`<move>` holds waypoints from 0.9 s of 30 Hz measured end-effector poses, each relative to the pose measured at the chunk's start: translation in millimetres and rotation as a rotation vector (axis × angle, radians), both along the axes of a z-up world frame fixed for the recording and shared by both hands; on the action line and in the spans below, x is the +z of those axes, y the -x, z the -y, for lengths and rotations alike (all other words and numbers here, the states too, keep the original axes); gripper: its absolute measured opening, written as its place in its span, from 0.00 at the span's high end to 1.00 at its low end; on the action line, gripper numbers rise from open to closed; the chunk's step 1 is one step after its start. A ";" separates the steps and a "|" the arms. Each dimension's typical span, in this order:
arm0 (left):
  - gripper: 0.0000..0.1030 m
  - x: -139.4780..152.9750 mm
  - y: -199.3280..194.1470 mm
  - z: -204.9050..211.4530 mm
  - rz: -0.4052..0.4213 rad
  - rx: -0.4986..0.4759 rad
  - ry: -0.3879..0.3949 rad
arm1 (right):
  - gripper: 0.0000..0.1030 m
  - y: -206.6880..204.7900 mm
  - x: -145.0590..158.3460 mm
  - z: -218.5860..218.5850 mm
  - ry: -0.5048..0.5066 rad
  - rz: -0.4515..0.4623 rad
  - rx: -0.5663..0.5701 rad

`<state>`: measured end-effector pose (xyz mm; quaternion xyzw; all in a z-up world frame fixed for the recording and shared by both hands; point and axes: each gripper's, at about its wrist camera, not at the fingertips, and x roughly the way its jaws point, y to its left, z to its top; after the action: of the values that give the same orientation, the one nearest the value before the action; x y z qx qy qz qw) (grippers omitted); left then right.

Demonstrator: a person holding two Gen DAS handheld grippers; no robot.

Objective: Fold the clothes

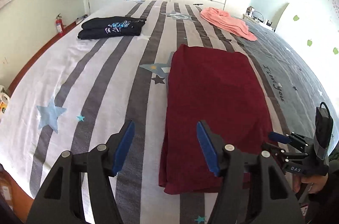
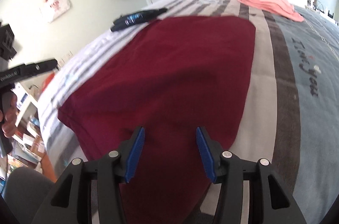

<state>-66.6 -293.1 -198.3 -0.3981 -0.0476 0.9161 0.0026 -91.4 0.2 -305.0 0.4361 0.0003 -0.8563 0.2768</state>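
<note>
Blue rubber pads line both tools we carry, and on each the jaws stand apart with nothing between them: our left gripper [image 1: 165, 145] hovers over the near left edge of the maroon garment [image 1: 214, 109], one finger above bare sheet and the other above cloth, while our right gripper [image 2: 170, 153] hangs low over the same garment's near end. We judge this pairing is deliberate, since two tools set at one hem would let us lift it evenly, though the right wrist view is blurred and we cannot tell whether either pad touches the fabric. The maroon piece lies on the striped bedsheet [image 1: 101, 67] as a long, flat rectangle running away from us, its sides looking already turned in; that shape suits a garment awaiting a crosswise fold as well as one just laid down after a lengthwise one. Farther off to the left sits a dark folded stack [image 1: 112, 28], neat and squared, which reads as clothes already folded. Farther still, to the right near the bed's far edge, a pink garment [image 1: 228, 22] lies loose and rumpled, well apart from the rest, so it looks not folded.
</note>
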 end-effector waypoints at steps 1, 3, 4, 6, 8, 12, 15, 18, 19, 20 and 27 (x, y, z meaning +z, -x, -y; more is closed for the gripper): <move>0.44 -5.3 11.4 -3.3 0.005 -0.002 -0.006 | 0.54 -4.4 -4.7 0.7 -0.018 -0.003 0.007; 0.44 -15.9 34.2 -10.0 0.015 -0.006 -0.019 | 0.54 -8.6 -4.7 -3.0 -0.028 -0.008 0.011; 0.44 -21.3 45.6 -13.3 0.020 -0.008 -0.025 | 0.55 -9.5 -2.8 -4.3 -0.031 -0.007 0.013; 0.44 -31.9 68.4 -20.0 0.030 -0.012 -0.037 | 0.55 -11.5 0.9 -7.0 -0.038 -0.006 0.017; 0.44 -32.5 94.5 -30.8 0.016 -0.050 -0.029 | 0.56 -13.4 4.7 -9.8 -0.044 -0.004 0.021; 0.44 -43.6 161.6 -46.7 0.032 -0.111 -0.019 | 0.55 28.0 20.7 -18.4 0.000 -0.053 -0.055; 0.46 -59.0 206.4 -52.4 0.075 -0.125 -0.015 | 0.55 59.6 32.8 -25.0 0.034 -0.090 -0.112; 0.53 -74.4 236.7 -58.0 0.101 -0.144 0.034 | 0.54 114.3 29.5 -26.4 0.039 -0.082 -0.165; 0.53 -80.6 245.2 -59.8 0.107 -0.142 0.072 | 0.54 125.8 24.6 -24.8 0.030 -0.073 -0.172; 0.55 -86.9 253.6 -58.1 0.108 -0.118 0.108 | 0.54 136.8 19.3 -23.0 0.022 -0.064 -0.178; 0.62 -106.9 283.9 -39.6 0.106 -0.052 0.148 | 0.53 190.0 -15.1 -21.3 -0.008 -0.030 -0.207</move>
<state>-350.5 -253.5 -305.2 -0.4462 0.0307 0.8944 -0.0054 -281.4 21.5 -320.1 0.4218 -0.0374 -0.8868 0.1852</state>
